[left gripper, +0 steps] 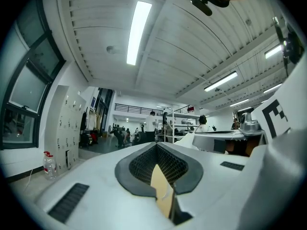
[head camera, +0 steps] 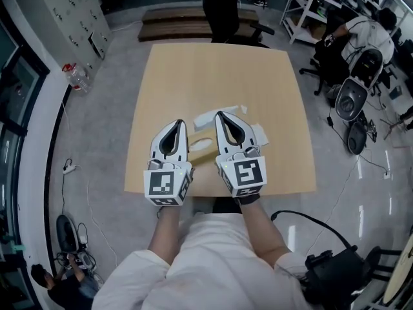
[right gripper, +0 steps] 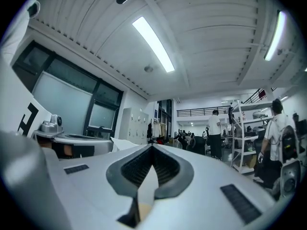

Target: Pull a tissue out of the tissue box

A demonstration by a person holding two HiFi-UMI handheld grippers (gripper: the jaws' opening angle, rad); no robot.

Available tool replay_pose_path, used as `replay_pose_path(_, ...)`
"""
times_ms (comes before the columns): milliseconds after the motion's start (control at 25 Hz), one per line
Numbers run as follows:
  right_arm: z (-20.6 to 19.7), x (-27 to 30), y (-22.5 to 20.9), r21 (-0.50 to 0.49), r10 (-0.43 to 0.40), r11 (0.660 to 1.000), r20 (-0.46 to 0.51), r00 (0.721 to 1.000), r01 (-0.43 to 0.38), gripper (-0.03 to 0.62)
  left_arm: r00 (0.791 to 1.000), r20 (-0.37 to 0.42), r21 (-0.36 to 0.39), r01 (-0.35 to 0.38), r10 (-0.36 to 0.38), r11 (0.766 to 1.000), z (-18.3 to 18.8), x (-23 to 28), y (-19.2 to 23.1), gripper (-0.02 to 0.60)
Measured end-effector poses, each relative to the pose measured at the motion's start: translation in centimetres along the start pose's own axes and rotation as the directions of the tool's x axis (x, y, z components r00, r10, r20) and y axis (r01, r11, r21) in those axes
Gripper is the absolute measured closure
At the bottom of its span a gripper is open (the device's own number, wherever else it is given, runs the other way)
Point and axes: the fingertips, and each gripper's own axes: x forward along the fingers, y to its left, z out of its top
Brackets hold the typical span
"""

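**A:** Tool states?

**B:** Left tool (head camera: 180,123) is closed, tips together. Right tool (head camera: 219,114) is closed too. Neither gripper view shows anything clamped; only the surface (head camera: 193,70) and some white show through the gap behind the tips.

**A:** Where's the box?

**B:** The box (head camera: 259,134) is flat on the surface, near its front edge. It sits underneath both tools, so they cover most of it. One white corner sticks out right of the right tool, and a bit more shows between the two tools.

**A:** Tissue out?

**B:** Can't tell. A white strip (head camera: 203,117) lies just past the tips, next to the right tool's tip. It could be tissue or part of the box. Both tools are side by side above it, pointing away from the person.
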Motion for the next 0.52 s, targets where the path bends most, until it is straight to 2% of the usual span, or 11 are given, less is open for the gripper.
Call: replay_pose_path(520, 0.12, -0.59, -0.56, -0.026, -0.052, 0.998, -0.002, 0.999, 0.052, 0.592, 0.999, 0.015, 0.012, 0.029, -0.029, 0.999, 0.30, -0.21, -0.37, 0.580)
